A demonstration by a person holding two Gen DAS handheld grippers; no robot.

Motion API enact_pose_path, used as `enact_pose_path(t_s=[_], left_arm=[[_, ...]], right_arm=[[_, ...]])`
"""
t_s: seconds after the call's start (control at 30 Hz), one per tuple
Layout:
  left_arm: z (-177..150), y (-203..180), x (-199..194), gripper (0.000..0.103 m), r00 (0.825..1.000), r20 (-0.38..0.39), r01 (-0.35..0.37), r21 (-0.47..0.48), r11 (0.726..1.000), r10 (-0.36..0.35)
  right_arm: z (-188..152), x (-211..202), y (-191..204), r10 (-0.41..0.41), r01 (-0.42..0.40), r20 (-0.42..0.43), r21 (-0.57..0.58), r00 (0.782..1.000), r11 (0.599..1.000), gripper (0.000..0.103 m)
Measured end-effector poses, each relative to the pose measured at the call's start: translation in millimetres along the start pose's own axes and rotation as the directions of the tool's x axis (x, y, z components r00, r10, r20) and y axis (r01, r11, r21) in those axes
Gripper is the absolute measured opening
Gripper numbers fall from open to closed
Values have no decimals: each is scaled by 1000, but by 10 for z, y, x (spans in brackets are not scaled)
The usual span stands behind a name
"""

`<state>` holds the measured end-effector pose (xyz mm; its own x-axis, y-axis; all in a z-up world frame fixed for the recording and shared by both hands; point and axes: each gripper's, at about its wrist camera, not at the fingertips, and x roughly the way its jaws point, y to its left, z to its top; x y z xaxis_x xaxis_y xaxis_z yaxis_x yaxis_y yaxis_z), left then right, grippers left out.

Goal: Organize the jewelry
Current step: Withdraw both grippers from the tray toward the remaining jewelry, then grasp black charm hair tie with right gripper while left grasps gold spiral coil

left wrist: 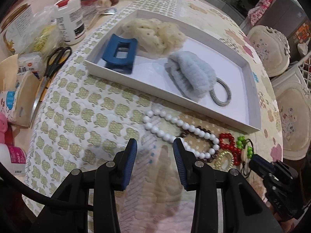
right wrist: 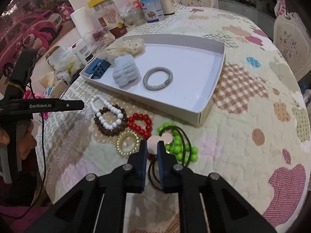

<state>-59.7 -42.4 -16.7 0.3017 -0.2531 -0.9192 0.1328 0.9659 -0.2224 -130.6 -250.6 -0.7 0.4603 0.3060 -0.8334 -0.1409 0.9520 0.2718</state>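
Observation:
A white tray [right wrist: 211, 95] holds a blue claw clip [right wrist: 98, 68], a cream scrunchie [right wrist: 126, 46], a fluffy light-blue hair tie [right wrist: 126, 71] and its grey elastic ring [right wrist: 157, 78]. In front of it lie a white bead bracelet [right wrist: 108, 112], a brown bead bracelet [right wrist: 108, 130], a red bead bracelet [right wrist: 140, 125], a gold coil tie [right wrist: 127, 143] and a green bead bracelet [right wrist: 177, 148]. My right gripper [right wrist: 151, 144] is shut on a pale disc hair tie [right wrist: 153, 142] with dark elastic loops. My left gripper [left wrist: 154, 142] is open, empty, just before the white beads [left wrist: 175, 128].
Jars, bottles, a tin and packets [right wrist: 108, 21] crowd the table's far left. Scissors [left wrist: 56, 60] and tissue packs [left wrist: 29, 68] lie left of the tray [left wrist: 147, 89]. Cream chairs [left wrist: 270, 50] stand beyond the right edge. A quilted cloth [right wrist: 252, 116] covers the table.

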Motion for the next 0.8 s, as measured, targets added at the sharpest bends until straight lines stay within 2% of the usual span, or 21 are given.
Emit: enact_pose_path(t_s=[0.07,0.1,0.17,0.3,0.47,0.53,0.57,0.63,0.8], left_arm=[[-22,-68,-10,29,1000,-1,5,19,1000,-5],[-35,-102,-15,29,1000,-2,9,27,1000,-9],[-62,-155,-24,29,1000,-5,15,39,999,-15],[-121,-227,-26,29,1000,-14,21,59,998,-21],[-172,-304,-29,29,999,-25,35,69,997,-33],[-206,-356,-28,29,999,-31,42,77,996,-40],[-218,-375,-26,29,999,-33,46,79,996,-43],[-266,-450,-9,29,998,-42,55,92,994,-52],[-350,-679,57,29,995,-68,81,125,989,-73]], right_arm=[[-13,36,10,-5,4,-17,-4,1000,1000,19],[-13,59,16,-9,9,-23,-5,1000,1000,26],[-9,104,21,-20,20,-31,2,999,1000,33],[5,171,-19,-26,27,-39,15,999,1000,35],[37,246,-102,4,-2,-41,47,999,999,35],[19,239,-109,2,-1,-34,43,999,999,28],[2,219,-121,1,0,-28,45,1000,999,18],[-29,163,-151,15,-14,-18,55,1000,998,9],[-96,-53,-234,26,-27,13,69,1000,997,7]])
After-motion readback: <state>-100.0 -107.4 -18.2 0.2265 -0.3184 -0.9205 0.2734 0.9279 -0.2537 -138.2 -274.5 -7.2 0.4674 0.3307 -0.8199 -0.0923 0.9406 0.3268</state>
